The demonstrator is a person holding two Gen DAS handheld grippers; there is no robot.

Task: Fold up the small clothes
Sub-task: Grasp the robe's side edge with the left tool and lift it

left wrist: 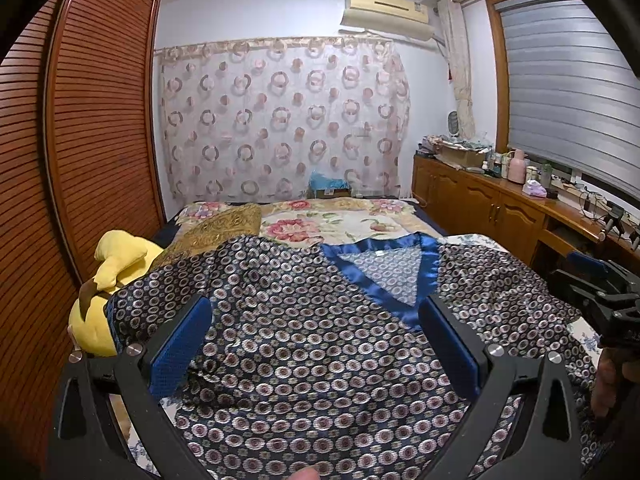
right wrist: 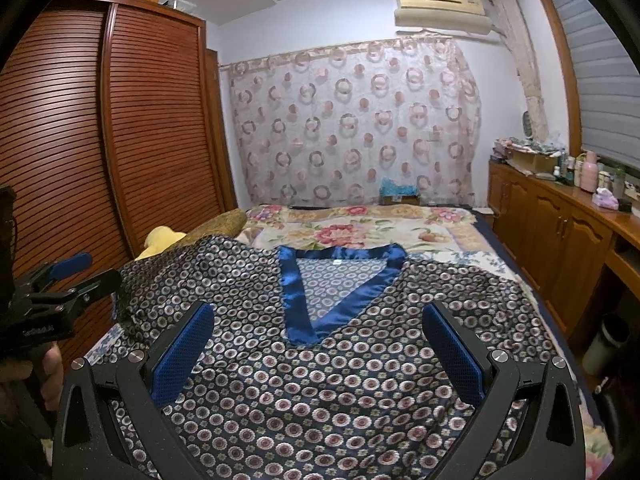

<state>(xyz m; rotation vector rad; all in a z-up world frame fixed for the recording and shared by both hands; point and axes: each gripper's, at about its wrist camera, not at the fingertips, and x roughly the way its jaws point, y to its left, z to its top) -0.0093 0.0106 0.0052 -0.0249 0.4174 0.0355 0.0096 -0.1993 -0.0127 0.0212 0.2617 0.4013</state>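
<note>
Both sets of jaws are spread wide with nothing pinched between them. The left gripper (left wrist: 316, 344) is held low over the patterned top (left wrist: 304, 360), around its chest left of the V-neck, and the right gripper (right wrist: 320, 352) is hung over the same garment, just below the point of the blue satin neckline (right wrist: 320, 292). No cloth is touched by either, as far as can be told.

The top is spread face-up on the bed (right wrist: 360, 232), neckline at 12 o'clock and hem toward 6. One sleeve is draped out to 9 o'clock, where it's bunched up over a yellow plush toy (left wrist: 116, 276) and a gold cushion (left wrist: 224, 228); the other sleeve is laid toward 3 o'clock, fairly flat.

So the step in hand is probably best read as the very start: garment laid out, no fold made yet, grip points being picked.

For the next move, a sleeve or shoulder edge would likely need to be pinched and carried in toward the centre line. The 9 o'clock side probably wants sorting first, since it's rumpled over the toy. The fabric looks slick and satiny, so a firm pinch on the edge is called for, or it could be lost mid-fold.
</note>
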